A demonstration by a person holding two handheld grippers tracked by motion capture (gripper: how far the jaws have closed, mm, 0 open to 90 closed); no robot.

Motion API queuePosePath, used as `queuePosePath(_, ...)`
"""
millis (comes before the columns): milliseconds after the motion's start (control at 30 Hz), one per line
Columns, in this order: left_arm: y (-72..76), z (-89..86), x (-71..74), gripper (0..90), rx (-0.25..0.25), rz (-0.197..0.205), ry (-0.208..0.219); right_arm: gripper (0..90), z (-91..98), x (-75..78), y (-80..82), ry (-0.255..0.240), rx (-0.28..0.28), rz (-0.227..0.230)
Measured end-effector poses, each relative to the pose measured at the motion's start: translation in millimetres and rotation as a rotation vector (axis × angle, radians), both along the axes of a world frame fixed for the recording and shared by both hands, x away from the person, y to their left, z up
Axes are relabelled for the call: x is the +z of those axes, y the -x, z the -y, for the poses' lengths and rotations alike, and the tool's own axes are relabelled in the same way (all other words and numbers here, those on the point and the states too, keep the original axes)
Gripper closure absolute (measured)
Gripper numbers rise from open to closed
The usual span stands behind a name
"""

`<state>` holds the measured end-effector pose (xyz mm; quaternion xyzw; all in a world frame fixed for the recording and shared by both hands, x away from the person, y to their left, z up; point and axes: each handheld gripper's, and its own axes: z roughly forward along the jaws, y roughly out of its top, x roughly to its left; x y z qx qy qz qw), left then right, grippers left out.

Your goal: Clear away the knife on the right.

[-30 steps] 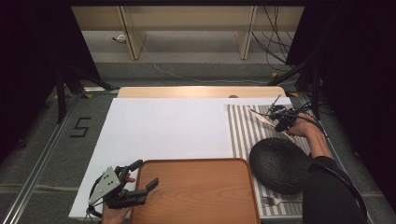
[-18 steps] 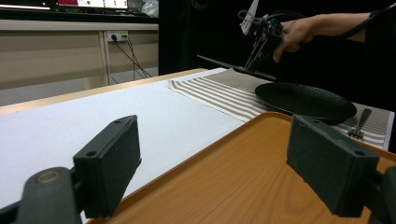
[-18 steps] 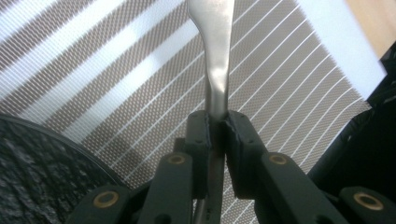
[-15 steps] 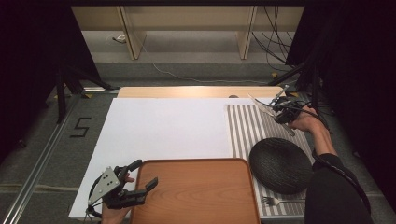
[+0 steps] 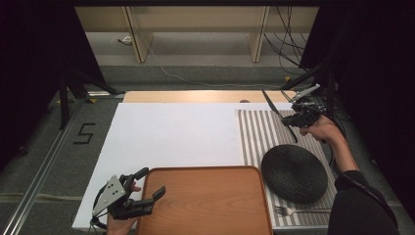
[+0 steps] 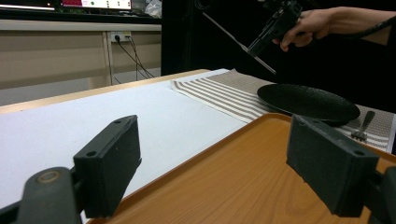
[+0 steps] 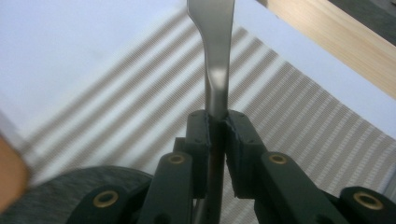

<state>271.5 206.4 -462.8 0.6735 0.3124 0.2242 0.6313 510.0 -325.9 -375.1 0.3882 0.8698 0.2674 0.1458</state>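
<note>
- Striped mat [image 5: 254, 134] covers the desk's right side.
- Right gripper [image 5: 292, 119], fingers clamped on knife [image 5: 274, 108], holds it slanted above plate [image 5: 293, 173].
- Left gripper [image 5: 147, 196] rests, fingers apart, at tray [image 5: 205, 200].

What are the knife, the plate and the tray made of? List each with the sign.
Knife: likely polished steel; grey, smooth, glinting.
Plate: black, matte, finely ribbed; ceramic or plastic, cannot tell.
Tray: wood or wood-look laminate; orange-brown grain, slight sheen.
</note>
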Motion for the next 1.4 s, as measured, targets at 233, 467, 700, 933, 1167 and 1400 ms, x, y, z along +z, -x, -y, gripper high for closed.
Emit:
queuePosePath(233,1.0,-0.5,0.0,17.3,0.006,0.012,0.002,80.7,-3.0,1.9,24.1,-0.228,0.017,-0.004)
queuePosePath(467,0.7,1.3,-0.8,17.2,0.0,0.013,-0.006,80.7,-14.2,-5.4,49.7,-0.33,0.052,0.0)
queuePosePath(700,1.3,0.6,-0.6,16.0,-0.012,0.024,0.003,80.8,-31.4,-10.8,75.6,-0.408,0.097,0.016)
queuePosePath(933,4.6,1.8,1.5,16.0,-0.051,0.052,0.003,80.7,-48.1,-11.8,89.4,-0.447,0.13,-0.002)
queuePosePath(1167,4.3,-0.1,0.4,15.9,-0.045,0.047,0.007,80.7,-66.4,-16.0,103.7,-0.468,0.157,-0.027)
queuePosePath(1400,4.8,-0.2,0.7,15.9,-0.04,0.046,0.006,80.7,-75.4,-20.1,112.3,-0.459,0.167,-0.039)
